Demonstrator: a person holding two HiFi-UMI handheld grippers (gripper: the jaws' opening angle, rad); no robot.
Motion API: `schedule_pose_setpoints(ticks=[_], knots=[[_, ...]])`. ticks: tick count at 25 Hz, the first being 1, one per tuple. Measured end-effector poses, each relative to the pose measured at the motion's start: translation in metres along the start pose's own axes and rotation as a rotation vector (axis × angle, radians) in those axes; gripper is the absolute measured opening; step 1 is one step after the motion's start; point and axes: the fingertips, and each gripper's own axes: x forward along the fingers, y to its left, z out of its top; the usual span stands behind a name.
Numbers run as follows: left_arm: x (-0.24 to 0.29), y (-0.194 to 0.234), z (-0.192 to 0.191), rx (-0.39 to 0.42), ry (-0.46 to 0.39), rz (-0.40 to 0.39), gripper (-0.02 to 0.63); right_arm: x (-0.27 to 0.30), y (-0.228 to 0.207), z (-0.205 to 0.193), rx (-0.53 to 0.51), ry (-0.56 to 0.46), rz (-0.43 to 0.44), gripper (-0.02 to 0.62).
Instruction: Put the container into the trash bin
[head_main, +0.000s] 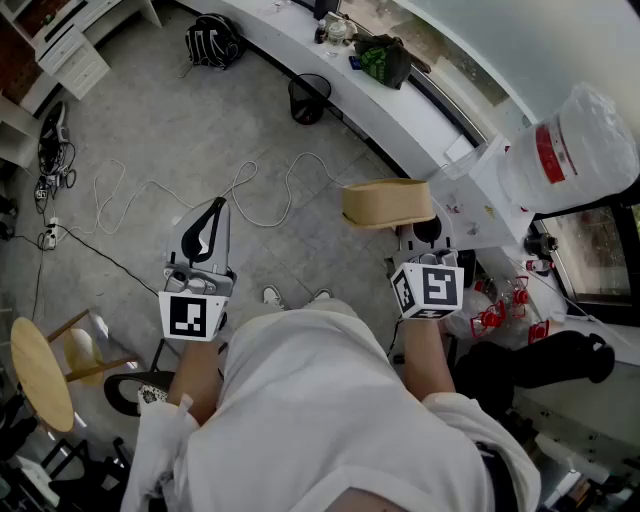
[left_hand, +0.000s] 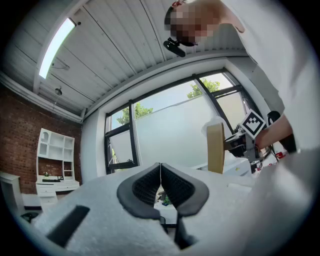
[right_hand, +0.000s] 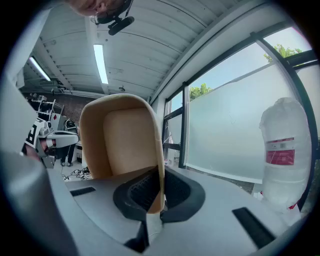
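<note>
A brown paper container (head_main: 388, 204) hangs in the air above the floor, its open side turned to the left. My right gripper (head_main: 418, 232) is shut on its rim. In the right gripper view the jaws pinch the container's (right_hand: 122, 137) thin wall, right gripper (right_hand: 158, 194). The black mesh trash bin (head_main: 309, 98) stands on the floor by the white counter, well ahead of the container. My left gripper (head_main: 207, 230) is held out level on the left, shut and empty; in its own view the left gripper (left_hand: 160, 176) has its pads touching, with the container (left_hand: 215, 148) off to the right.
A curved white counter (head_main: 420, 112) runs along the window, with a green bag (head_main: 385, 58) on it. A black backpack (head_main: 213, 40) and a loose white cable (head_main: 250, 200) lie on the floor. A wooden stool (head_main: 40, 372) stands at left, a large water bottle (head_main: 570, 150) at right.
</note>
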Motion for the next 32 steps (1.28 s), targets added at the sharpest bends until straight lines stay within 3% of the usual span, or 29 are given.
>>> schedule_pose_setpoints(ticks=[32], knots=[[0.003,0.063,-0.031,-0.056,0.015,-0.003,0.02,0.051,0.037,0.019,0.013,-0.02,0.001,0.005]])
